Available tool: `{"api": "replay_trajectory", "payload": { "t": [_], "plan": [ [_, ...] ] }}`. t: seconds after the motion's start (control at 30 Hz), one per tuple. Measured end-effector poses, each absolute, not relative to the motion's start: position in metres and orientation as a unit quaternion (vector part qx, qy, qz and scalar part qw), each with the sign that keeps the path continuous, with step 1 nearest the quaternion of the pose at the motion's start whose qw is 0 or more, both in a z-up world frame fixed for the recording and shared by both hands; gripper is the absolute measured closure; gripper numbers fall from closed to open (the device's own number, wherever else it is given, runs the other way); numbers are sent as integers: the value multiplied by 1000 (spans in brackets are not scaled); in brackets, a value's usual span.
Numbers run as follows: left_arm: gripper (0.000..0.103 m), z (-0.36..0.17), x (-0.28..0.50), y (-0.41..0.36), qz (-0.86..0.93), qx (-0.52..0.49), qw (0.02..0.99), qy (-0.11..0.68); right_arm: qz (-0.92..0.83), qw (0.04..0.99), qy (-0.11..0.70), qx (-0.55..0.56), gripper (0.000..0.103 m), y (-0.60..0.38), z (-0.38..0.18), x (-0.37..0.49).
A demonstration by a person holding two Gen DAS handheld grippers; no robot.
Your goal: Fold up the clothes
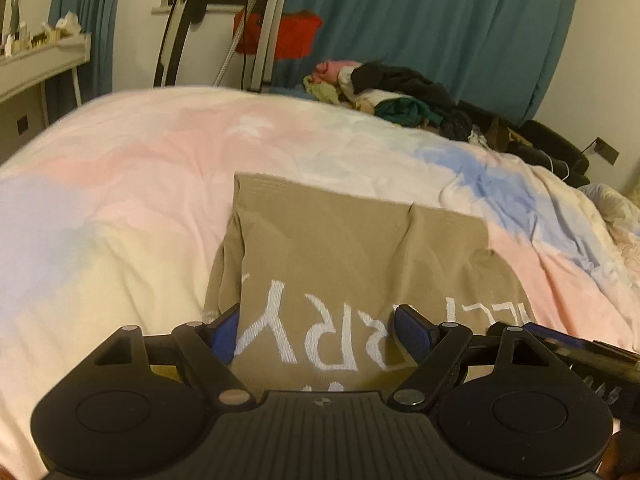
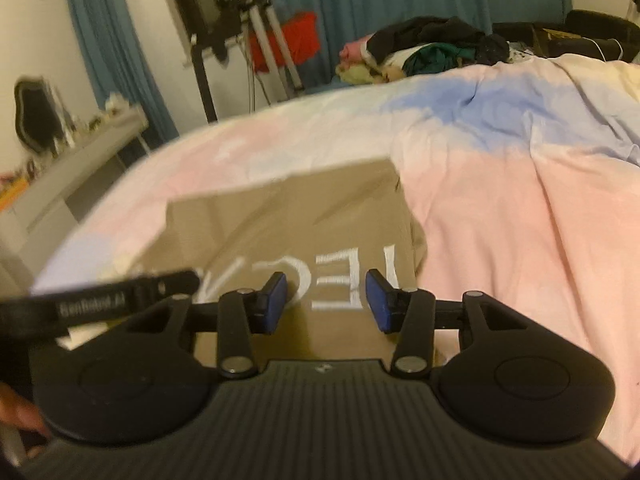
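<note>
A tan T-shirt (image 1: 352,248) with white lettering lies folded into a narrow panel on the pastel bedspread (image 1: 120,184); both sleeves are tucked in. My left gripper (image 1: 316,330) hovers open over the near part of the shirt, its blue pads on either side of the letters. In the right wrist view the same shirt (image 2: 280,216) lies below my right gripper (image 2: 326,300), which is open with nothing between its pads. The left gripper's finger (image 2: 120,292) shows at the left of that view.
A heap of unfolded clothes (image 1: 392,92) sits at the far end of the bed. A tripod (image 1: 264,40) and a red item (image 1: 296,36) stand by the blue curtain (image 1: 440,20). A white shelf (image 1: 44,60) is at the left. The duvet is rumpled at the right (image 1: 580,216).
</note>
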State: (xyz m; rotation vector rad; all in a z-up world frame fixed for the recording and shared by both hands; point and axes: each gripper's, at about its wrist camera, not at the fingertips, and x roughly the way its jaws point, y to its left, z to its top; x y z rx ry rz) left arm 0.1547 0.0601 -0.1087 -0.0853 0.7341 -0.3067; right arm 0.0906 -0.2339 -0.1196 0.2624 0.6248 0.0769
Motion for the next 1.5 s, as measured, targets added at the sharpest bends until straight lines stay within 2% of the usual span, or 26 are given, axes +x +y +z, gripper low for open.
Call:
{"api": "replay_trajectory", "payload": {
  "t": [0.2,0.3,0.5,0.67,0.87,0.97,1.03,1.1,1.17,1.2,1.27,1.3,1.37,1.5],
  "plan": [
    [23,-93,134,76,-145,-65,921,357,35,936,316,152,57,-240,-126,89],
    [21,-72,115,96,-144,-94,929,327,31,929,321,184,58,-249,-129,87],
    [21,-83,97,136,-206,-252,861,390,8,925,322,200,58,-251,-127,79],
    [21,-120,118,127,-196,-294,807,472,7,922,325,210,58,-253,-129,80],
    [22,-131,134,130,-179,-336,809,448,3,922,321,216,58,-253,-129,80],
    [34,-136,141,132,-170,-357,809,435,1,922,320,218,57,-253,-129,81],
    [48,-138,143,136,-165,-372,808,425,-6,921,314,230,57,-256,-126,78],
    [68,-139,143,140,-160,-383,809,416,-17,914,300,271,55,-265,-120,71],
    [80,-137,141,141,-156,-376,817,408,-15,898,286,333,45,-277,-113,61],
    [83,-135,139,140,-154,-369,824,402,-8,887,279,368,39,-283,-111,55],
    [85,-133,136,140,-151,-364,830,395,27,855,275,439,11,-287,-116,47],
    [86,-133,134,140,-150,-361,833,392,46,836,273,474,8,-289,-119,43],
    [87,-130,130,140,-150,-357,837,386,86,786,303,532,10,-284,-134,44],
    [88,-130,123,146,-151,-372,832,382,85,737,339,579,9,-274,-167,51]
  ]
}}
